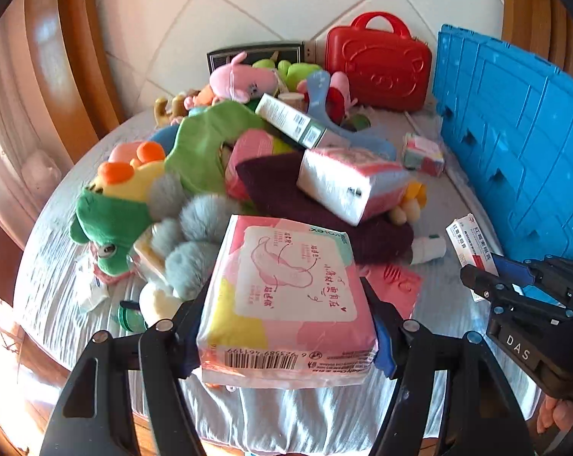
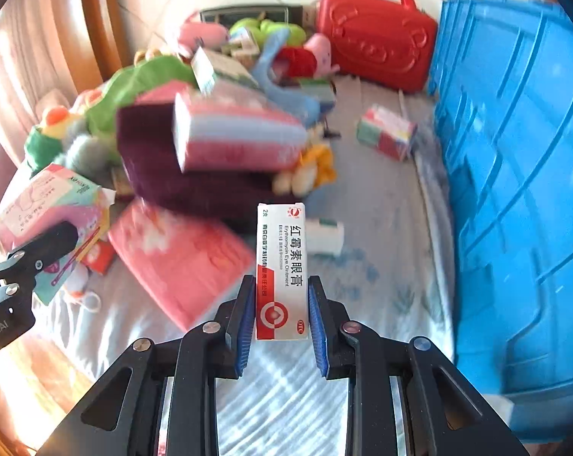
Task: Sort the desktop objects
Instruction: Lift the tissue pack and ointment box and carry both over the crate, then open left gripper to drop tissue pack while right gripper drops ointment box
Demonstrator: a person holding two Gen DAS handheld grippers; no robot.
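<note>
My left gripper (image 1: 286, 326) is shut on a pink sanitary pad pack (image 1: 290, 296) and holds it above the table's near edge; the pack also shows in the right wrist view (image 2: 46, 205). My right gripper (image 2: 281, 315) is shut on a white and red eye ointment box (image 2: 281, 266), held upright above the table; the box also shows in the left wrist view (image 1: 472, 243). A pile of plush toys, tissue packs and boxes lies behind, with a white-pink tissue pack (image 1: 351, 186) on a maroon cloth (image 1: 286, 190).
A blue plastic crate (image 1: 514, 152) stands along the right side. A red toy suitcase (image 1: 377, 64) stands at the back. A flat pink pack (image 2: 176, 258), a small white bottle (image 2: 324, 235) and a small colourful pack (image 2: 387, 133) lie on the grey cloth-covered table (image 2: 381, 266).
</note>
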